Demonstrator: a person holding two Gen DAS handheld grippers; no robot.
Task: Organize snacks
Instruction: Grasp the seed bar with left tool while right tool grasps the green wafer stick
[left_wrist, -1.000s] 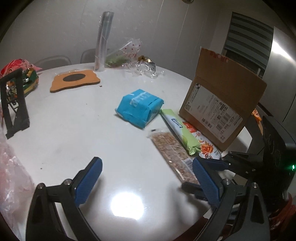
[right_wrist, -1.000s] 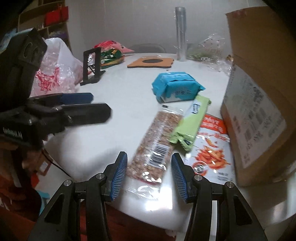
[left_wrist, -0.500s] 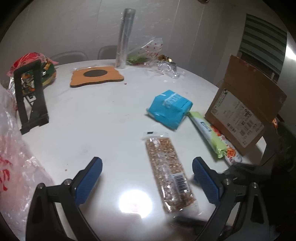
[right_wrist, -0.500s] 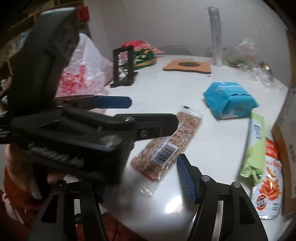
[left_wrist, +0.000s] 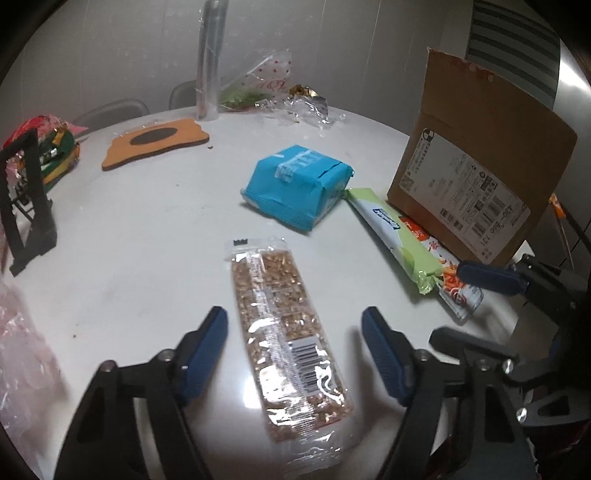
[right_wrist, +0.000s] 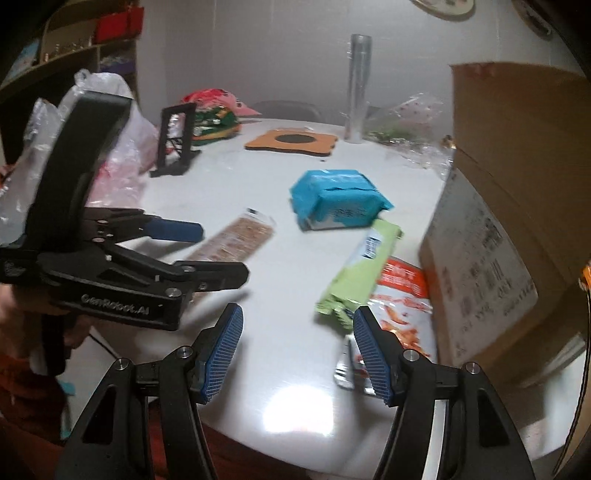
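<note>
Granola bar (left_wrist: 286, 332) lies lengthwise between the left gripper (left_wrist: 293, 332)'s wide-open jaws, untouched; right gripper (right_wrist: 297, 345) gapes too, above the white table (left_wrist: 140, 221).

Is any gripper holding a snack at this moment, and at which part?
Nothing is held. The left gripper is open, its fingers on either side of the grain bar without pinching it. The right gripper is open over bare table.

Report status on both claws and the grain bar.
Left claw open, straddling grain bar, not gripping. Right claw open, empty, beside green wrapper. Bar flat on table, nothing blocking.
</note>
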